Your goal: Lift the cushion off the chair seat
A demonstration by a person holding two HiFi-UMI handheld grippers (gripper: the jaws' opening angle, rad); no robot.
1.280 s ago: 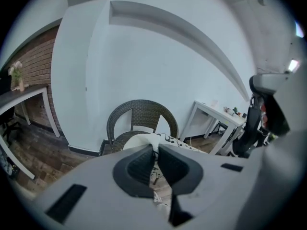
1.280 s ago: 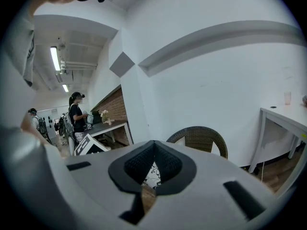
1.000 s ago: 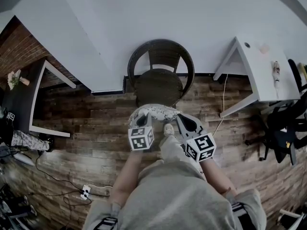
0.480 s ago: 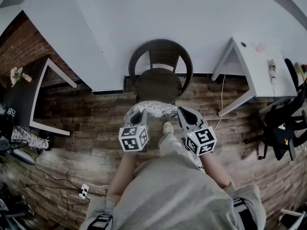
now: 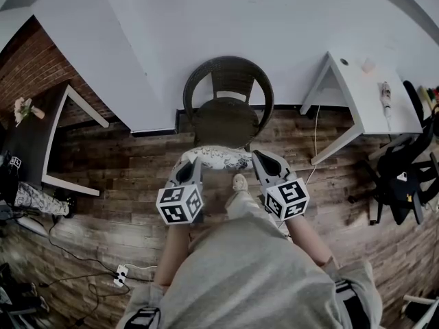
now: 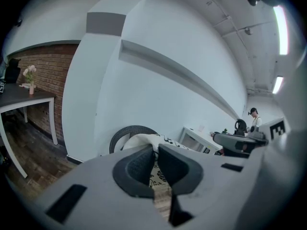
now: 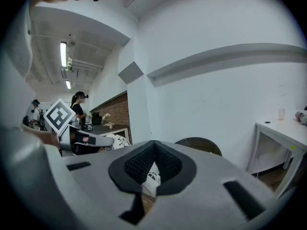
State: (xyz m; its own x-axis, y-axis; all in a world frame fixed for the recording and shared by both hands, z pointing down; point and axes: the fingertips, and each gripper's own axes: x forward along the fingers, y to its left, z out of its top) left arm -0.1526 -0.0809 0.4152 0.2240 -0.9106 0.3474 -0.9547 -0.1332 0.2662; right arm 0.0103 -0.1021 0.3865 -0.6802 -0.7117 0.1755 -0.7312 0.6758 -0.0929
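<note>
Versus a second ago: seeing the left gripper swung out toward 8 o'clock, and with that the cushion pulled flatter and wider. Right now holding the cushion clear of the chair, just on the 6 o'clock side of the bare seat, and not touching it as far as the head view lets on.

Clamped on the cushion's left edge with the left gripper, jaws squeezed almost together with the patterned fabric pinched right between the pads. Same deal over at the right gripper: closed tight on the right edge.

Probably gripping at 9 and 3 o'clock to keep a floppy thing spread and level instead of letting it fold or sag out of one claw.

Further out: chair at 12 o'clock, backed up to the wall. White table at 2 o'clock, dark table at 9. Pretty much done with the lift, judging by that empty seat.
</note>
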